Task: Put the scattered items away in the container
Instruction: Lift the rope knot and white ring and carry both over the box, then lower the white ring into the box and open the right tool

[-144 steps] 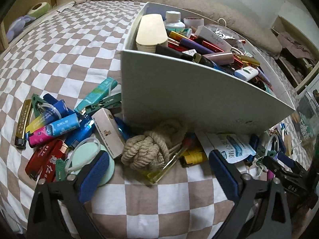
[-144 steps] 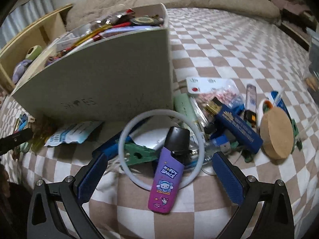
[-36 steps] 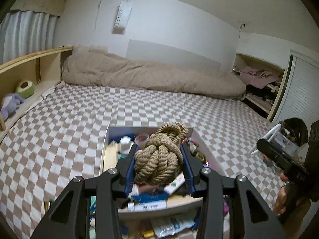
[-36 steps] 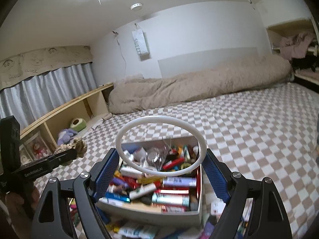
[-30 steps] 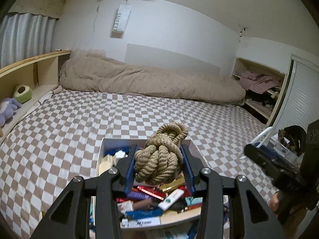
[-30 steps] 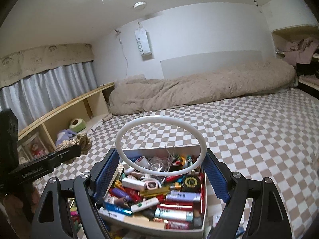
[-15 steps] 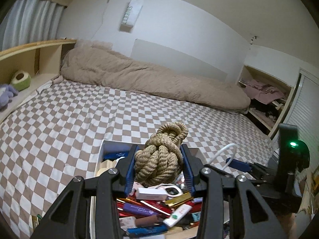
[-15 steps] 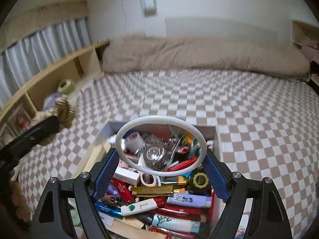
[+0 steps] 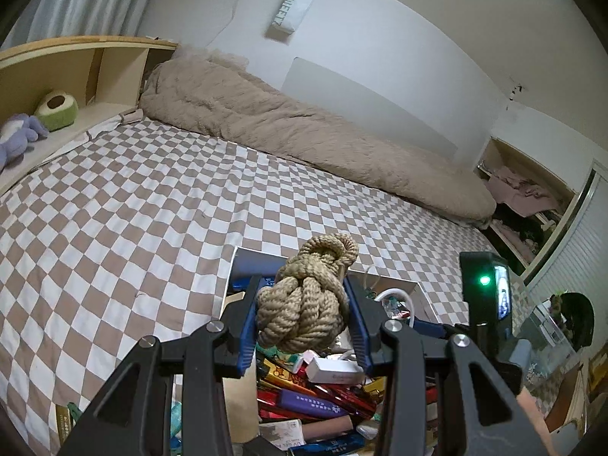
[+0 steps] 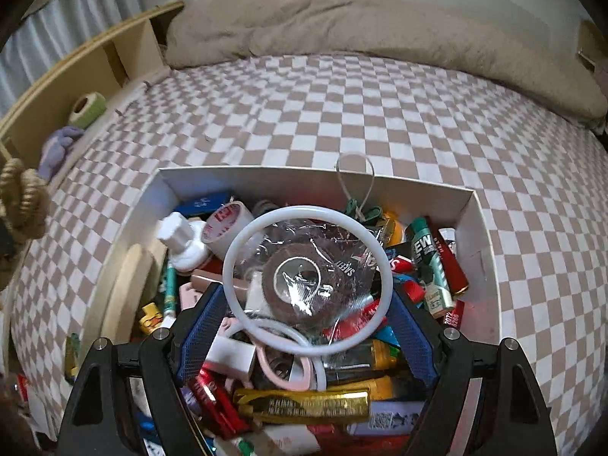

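Observation:
My left gripper (image 9: 304, 325) is shut on a tan knotted rope ball (image 9: 304, 304), held above the white box (image 9: 250, 258) full of small items. The rope ball (image 10: 22, 197) also shows at the left edge of the right wrist view. My right gripper (image 10: 304, 323) is shut on a white plastic ring (image 10: 235, 243), its blue pads pressing the ring's two sides. The ring hangs over the middle of the white box (image 10: 475, 235), above a clear-wrapped brown tape roll (image 10: 300, 281). The right gripper's body (image 9: 482, 296) stands to the right in the left wrist view.
The box sits on a checkered bedspread (image 10: 342, 106) with a beige duvet (image 10: 380, 34) rolled along the wall. A wooden shelf (image 9: 76, 72) with plush toys runs along the left. A few loose items (image 10: 72, 353) lie left of the box.
Both grippers have come down and forward over the box, which now looms larger. The right gripper has tipped further down, looking into the box. Both grips are unchanged.

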The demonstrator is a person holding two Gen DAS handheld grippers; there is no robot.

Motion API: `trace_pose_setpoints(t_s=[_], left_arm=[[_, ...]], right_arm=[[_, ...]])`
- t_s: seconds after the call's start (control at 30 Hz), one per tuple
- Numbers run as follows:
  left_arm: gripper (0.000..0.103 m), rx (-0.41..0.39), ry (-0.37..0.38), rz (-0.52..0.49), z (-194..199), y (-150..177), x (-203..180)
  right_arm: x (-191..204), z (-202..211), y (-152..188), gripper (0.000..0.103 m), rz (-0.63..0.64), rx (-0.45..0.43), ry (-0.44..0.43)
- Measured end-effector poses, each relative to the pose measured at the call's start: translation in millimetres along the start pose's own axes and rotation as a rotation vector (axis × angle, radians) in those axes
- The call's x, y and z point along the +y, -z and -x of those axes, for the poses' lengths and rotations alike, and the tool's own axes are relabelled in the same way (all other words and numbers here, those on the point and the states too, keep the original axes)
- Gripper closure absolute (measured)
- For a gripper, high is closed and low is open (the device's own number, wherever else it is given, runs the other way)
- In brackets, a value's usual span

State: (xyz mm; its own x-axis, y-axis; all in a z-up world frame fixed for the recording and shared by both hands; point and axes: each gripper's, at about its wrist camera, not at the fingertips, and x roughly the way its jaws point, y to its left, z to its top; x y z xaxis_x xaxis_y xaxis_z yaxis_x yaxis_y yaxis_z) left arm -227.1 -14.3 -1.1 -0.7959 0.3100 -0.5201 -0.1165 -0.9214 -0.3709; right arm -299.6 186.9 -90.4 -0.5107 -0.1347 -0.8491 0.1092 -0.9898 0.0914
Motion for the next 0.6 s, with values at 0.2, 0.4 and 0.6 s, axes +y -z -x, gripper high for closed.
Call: trace_pose_setpoints(t_s=[0.2, 0.4, 0.6], left_arm=[[0.062, 0.008, 0.033, 0.016, -8, -1, 5], [0.062, 0.032, 0.056, 0.045, -23, -5, 10], [0.062, 0.075, 0.046, 0.091, -48, -5, 27]], right_arm=[[-2, -20, -5, 0.019, -0.018, 0.035, 0.017], [0, -30, -2, 0.018, 0.017, 0.056, 0.032], [1, 0, 19, 0.000, 0.036, -0.012, 0.002]])
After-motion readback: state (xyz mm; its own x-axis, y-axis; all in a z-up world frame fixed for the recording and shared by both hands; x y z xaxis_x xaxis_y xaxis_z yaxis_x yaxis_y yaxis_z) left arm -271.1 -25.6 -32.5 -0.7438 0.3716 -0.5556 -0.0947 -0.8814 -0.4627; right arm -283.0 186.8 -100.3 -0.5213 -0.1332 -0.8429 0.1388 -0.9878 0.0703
